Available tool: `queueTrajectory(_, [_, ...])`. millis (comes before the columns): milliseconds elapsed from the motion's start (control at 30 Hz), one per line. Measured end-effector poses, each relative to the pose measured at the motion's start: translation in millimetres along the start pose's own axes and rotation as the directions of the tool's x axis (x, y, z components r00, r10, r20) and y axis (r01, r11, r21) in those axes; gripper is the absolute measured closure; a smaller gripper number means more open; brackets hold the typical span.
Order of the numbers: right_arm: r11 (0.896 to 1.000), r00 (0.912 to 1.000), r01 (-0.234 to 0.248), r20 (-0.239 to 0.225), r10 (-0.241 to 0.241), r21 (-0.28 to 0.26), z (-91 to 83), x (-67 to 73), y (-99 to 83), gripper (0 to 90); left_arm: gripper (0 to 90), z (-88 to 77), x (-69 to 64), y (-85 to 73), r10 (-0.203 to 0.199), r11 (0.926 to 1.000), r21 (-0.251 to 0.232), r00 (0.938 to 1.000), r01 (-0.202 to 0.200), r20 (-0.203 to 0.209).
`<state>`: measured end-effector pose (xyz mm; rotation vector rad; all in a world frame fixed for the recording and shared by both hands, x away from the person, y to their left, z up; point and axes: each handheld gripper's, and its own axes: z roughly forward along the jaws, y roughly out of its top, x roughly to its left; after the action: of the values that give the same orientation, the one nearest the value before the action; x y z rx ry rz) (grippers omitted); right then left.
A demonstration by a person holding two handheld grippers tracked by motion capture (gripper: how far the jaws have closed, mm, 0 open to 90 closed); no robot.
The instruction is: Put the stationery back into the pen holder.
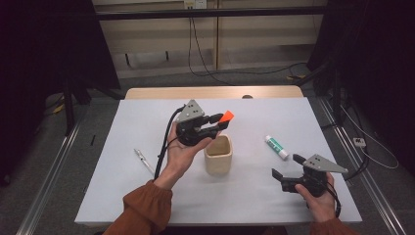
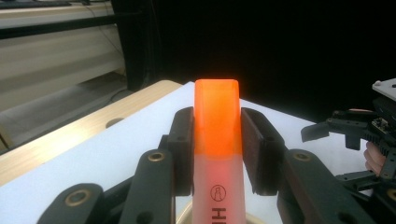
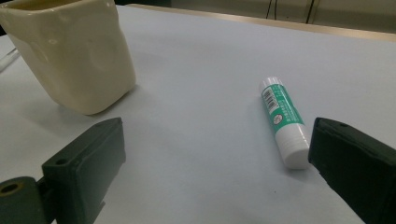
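My left gripper (image 1: 219,122) is raised above the table and shut on an orange highlighter (image 1: 226,116); its orange cap (image 2: 217,114) sticks out past the pads, which press on both of its sides. Just below it stands a cream square cup (image 1: 218,154), upright with its mouth open. My right gripper (image 1: 285,166) rests low near the table's right front, open, with nothing between its jaws. A white and green glue stick (image 3: 283,120) lies flat on the table a little beyond the right pad; the cream cup (image 3: 70,51) stands to the left.
A slim pen (image 1: 144,161) lies on the white table sheet (image 1: 147,127) left of the person's left forearm. The wooden table edge (image 1: 210,92) runs along the far side, with cables on the floor beyond. The right gripper (image 2: 359,135) shows at the left gripper view's right edge.
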<state>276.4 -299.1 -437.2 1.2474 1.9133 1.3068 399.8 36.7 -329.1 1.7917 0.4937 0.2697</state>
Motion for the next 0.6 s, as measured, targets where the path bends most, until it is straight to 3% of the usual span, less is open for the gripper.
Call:
queueTrajectory(300, [1.0, 1.0, -0.001, 0.002, 0.001, 0.001, -0.1, 0.0, -0.1, 3.8, 67.1, 17.5, -1.4, -4.8, 0.01, 0.9998, 0.017, 0.9999, -0.01, -0.001])
queueTrajectory(600, [1.0, 1.0, 0.0, 0.002, 0.0, 0.002, -0.4, -0.3, -0.2, 3.8, 67.1, 18.7, 4.2, -21.9, -0.012, 0.9994, 0.033, 0.9999, 0.012, 0.003])
